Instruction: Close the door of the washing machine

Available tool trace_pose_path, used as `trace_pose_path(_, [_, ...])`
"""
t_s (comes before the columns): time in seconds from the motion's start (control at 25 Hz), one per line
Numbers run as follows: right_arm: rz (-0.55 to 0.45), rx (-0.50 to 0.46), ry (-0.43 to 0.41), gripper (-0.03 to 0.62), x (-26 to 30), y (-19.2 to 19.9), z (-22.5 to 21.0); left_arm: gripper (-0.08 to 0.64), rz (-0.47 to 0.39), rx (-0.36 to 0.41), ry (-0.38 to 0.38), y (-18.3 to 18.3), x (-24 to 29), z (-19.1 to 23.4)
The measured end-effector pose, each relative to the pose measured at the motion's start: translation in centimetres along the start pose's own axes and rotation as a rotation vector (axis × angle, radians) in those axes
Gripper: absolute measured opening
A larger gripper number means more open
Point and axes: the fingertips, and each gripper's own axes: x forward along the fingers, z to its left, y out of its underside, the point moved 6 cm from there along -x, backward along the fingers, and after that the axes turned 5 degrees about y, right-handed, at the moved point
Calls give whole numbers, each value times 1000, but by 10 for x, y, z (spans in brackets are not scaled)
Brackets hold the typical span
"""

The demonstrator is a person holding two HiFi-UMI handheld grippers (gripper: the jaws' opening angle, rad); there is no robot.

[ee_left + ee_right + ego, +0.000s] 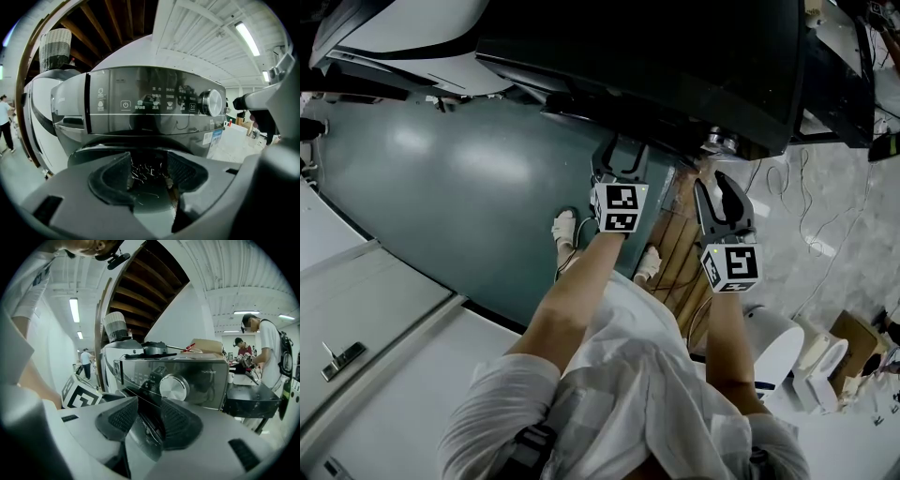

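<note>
The dark washing machine (675, 56) fills the top of the head view. Its glossy control panel (150, 103) and silver dial (210, 102) face the left gripper view. My left gripper (619, 152) reaches under the panel. Its jaws (149, 171) stand apart, and the door's scratched glossy surface (150, 190) shows between the pads. My right gripper (718, 169) is beside it, at the dial (173, 387) end. The door's dark edge (151, 427) runs between the right gripper's (149, 420) pads and fills the gap there.
A teal floor mat (459, 178) lies to the left and a wooden pallet (680, 253) under the person's feet. White appliances (787, 347) and loose cables (811, 220) are at the right. A white machine with a wicker basket (55, 44) stands left; people (269, 348) stand by a table.
</note>
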Motion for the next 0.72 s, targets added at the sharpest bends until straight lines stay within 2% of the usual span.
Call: trace_pose_path(0.72, [13,-4,-12,173,4,4,-6,249,13,-11,-10,-3,7,-1])
